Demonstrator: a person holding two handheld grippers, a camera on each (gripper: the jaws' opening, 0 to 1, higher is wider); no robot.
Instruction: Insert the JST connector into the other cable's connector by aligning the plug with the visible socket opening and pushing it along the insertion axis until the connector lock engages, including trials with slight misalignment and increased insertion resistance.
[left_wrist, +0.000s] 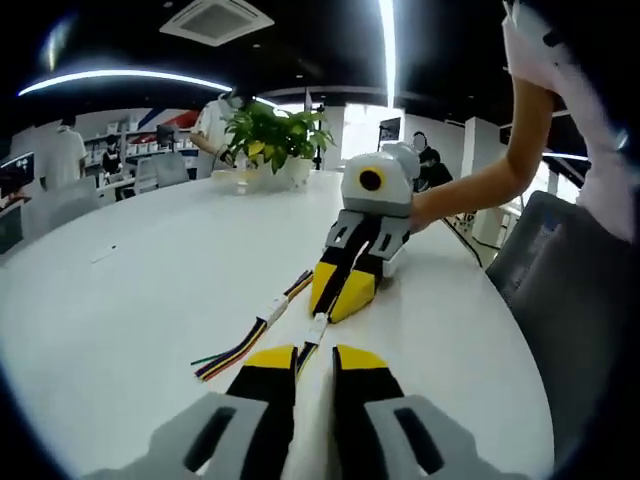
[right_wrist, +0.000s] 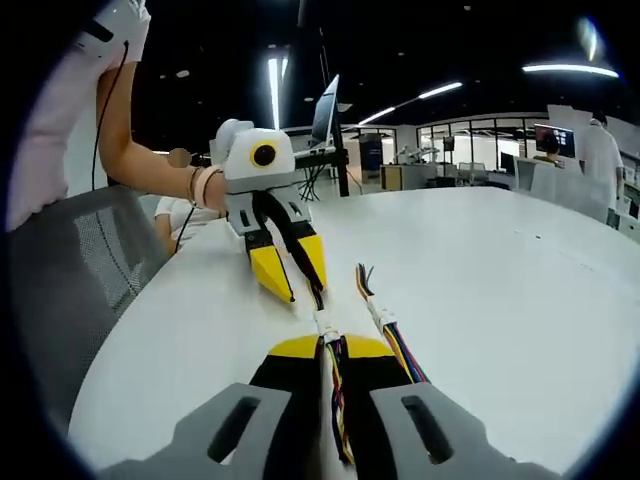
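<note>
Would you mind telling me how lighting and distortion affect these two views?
Left gripper view: fisheye bends the white table edge, ceiling light strips flare, and the green potted plant stays sharp. Right gripper view: dark ceiling, evenly lit tabletop, soft background.

Pretty bright overall, lit from long ceiling strip lights (left_wrist: 386, 40) against a dark ceiling. Soft glare across the white table (left_wrist: 150, 290), barely any shadows. Heavy fisheye bending at the edges, background people maybe slightly out of focus.
</note>
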